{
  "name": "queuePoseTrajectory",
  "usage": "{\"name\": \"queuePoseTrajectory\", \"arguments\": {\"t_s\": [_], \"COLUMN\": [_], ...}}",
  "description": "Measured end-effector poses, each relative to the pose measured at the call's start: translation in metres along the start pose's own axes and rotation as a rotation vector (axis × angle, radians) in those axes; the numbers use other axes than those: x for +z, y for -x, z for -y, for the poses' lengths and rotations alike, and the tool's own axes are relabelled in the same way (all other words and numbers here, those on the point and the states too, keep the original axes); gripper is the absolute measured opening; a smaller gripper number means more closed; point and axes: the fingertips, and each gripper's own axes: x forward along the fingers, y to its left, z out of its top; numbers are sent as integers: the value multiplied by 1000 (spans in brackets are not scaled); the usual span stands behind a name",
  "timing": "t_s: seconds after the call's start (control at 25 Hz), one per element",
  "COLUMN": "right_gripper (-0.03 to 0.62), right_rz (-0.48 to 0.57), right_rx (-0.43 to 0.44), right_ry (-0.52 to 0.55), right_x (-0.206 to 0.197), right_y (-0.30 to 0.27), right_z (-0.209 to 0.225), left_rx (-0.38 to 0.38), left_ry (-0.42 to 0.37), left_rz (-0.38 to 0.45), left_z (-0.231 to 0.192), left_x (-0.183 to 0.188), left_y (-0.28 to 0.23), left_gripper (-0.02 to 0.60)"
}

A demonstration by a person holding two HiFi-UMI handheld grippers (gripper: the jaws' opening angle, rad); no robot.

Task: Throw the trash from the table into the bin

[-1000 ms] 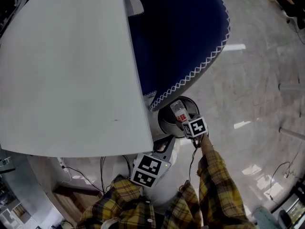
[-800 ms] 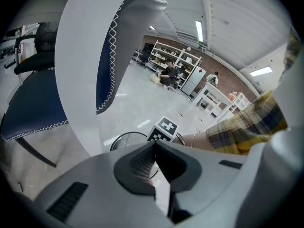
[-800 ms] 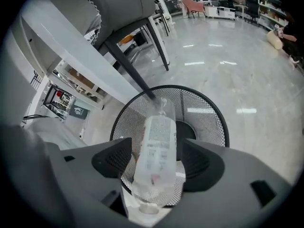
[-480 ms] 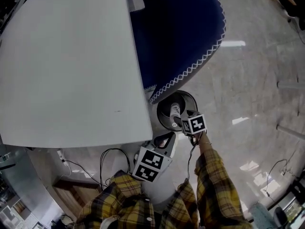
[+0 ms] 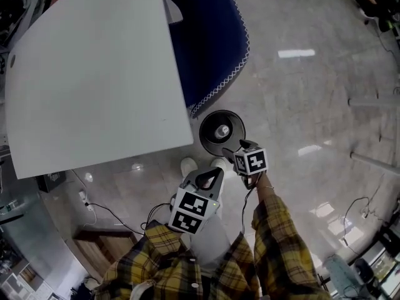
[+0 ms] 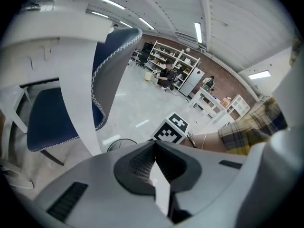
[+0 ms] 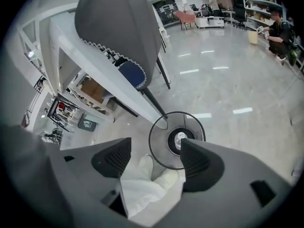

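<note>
— Grippers?
— Left gripper point(image 5: 209, 179): jaws pressed together, nothing held. Right gripper point(image 5: 234, 156): jaws wide apart, empty, just over the bin point(image 5: 208, 125), frame centre.
— Trash?
— One pale piece of trash point(image 5: 222, 130), inside the bin, beside the table point(image 5: 94, 74) corner.

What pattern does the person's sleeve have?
The sleeve is yellow and dark plaid; the head view shows it best.

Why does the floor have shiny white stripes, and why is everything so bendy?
Head view: lights glare off the glossy floor. Right gripper view: same glare; the wide lens bends the table. Left gripper view: those ceiling lights, curved too.
</note>
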Motion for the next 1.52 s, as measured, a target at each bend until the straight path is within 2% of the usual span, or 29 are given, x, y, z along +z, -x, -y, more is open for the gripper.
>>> {"name": "queuePoseTrajectory", "arguments": {"t_s": [0.32,0.64,0.76,0.92,1.16,1.28,1.52], "right_gripper": [305,296,237,185,38,17,0], "right_rz": [41,195,271,438,669,753,882], "right_rx": [20,64,109,178,235,290,338], "right_ry": [35,52,56,63,119,187,351], "right_x": [22,67,81,120,174,191,215], "right_y": [104,208,249,312,404,444,501], "right_z": [-48,-91,-114,-148,-200,-231,-288], "left_rx": [4,38,65,82,98,104,137], "left_ry": [-4,-6,0,-19,-53,-73,-97], "left_rz": [69,183,230,298,427,491,610], "left_z": [53,79,84,90,108,120,131], "left_x": [63,136,152,178,211,225,248], "left_y": [51,102,130,166,221,245,291], "left_gripper": [8,8,8,8,8,8,8]}}
